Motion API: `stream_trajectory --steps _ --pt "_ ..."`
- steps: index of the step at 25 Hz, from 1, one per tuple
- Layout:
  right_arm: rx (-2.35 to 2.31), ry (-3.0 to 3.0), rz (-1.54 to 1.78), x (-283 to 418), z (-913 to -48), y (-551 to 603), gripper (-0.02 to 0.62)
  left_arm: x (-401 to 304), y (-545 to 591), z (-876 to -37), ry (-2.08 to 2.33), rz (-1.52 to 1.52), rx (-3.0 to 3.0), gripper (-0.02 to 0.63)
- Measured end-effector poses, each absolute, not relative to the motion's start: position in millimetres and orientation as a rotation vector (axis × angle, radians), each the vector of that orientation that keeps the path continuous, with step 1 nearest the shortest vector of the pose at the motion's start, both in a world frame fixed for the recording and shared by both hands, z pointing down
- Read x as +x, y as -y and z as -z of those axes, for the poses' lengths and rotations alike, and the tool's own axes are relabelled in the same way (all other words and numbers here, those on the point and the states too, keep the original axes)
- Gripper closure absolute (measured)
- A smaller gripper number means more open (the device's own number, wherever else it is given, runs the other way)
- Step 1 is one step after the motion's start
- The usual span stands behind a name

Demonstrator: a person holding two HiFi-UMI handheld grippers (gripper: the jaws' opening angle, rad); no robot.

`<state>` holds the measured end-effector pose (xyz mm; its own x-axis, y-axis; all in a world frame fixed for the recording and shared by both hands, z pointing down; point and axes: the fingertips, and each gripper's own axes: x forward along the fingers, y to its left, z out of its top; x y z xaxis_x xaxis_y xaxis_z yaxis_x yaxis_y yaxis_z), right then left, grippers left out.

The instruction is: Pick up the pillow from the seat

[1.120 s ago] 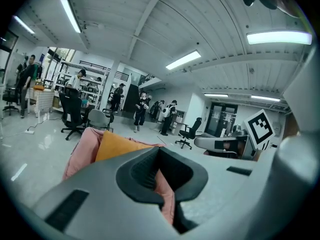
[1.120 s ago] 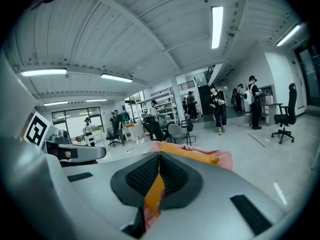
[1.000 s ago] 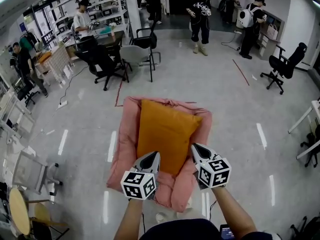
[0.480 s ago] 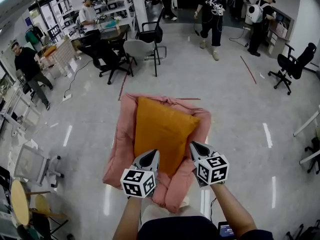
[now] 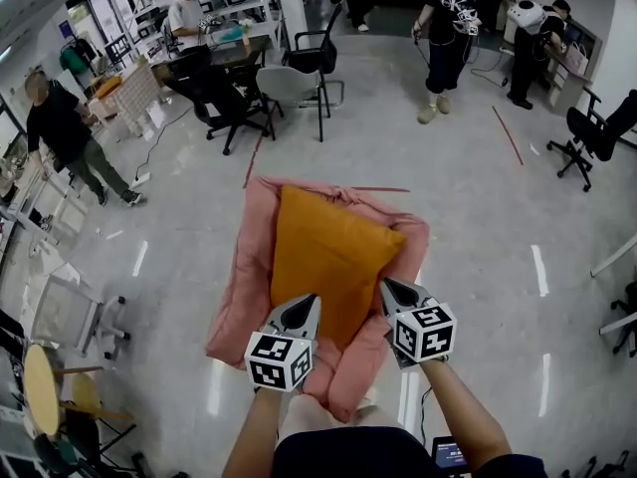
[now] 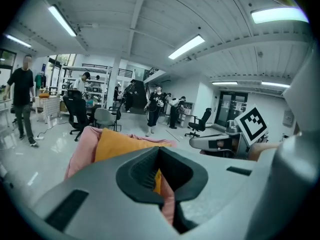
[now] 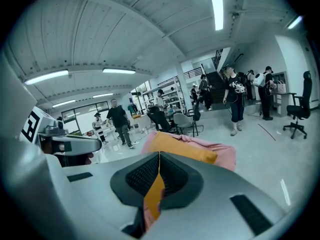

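An orange pillow [image 5: 333,252] lies lengthwise on a soft pink seat [image 5: 249,267] on the floor. It also shows ahead in the left gripper view [image 6: 117,144] and the right gripper view [image 7: 180,146]. My left gripper [image 5: 309,305] hovers at the pillow's near left corner. Its jaws are shut with nothing between them [image 6: 159,151]. My right gripper [image 5: 388,287] is at the near right corner, its jaws likewise shut and empty [image 7: 159,156]. Orange and pink show only through the slit behind the closed tips.
Black and grey office chairs [image 5: 294,83] and desks stand beyond the seat. Several people [image 5: 448,28] stand at the back, and one walks at the far left [image 5: 65,132]. A metal chair [image 5: 75,327] and a round table [image 5: 40,406] are at my left.
Both grippers have edged forward and a little down toward the pillow's near end. The person at the left has walked further into view. The jaws look the same.
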<state>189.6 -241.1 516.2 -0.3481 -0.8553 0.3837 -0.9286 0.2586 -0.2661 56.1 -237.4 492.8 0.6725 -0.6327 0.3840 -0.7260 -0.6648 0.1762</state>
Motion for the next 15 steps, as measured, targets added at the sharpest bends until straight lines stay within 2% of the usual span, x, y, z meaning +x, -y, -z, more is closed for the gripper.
stream_trajectory --steps 15 --pt "1.794 2.216 -0.742 183.4 -540.3 274.8 0.577 43.8 302.3 -515.7 0.934 -0.401 2.560 0.606"
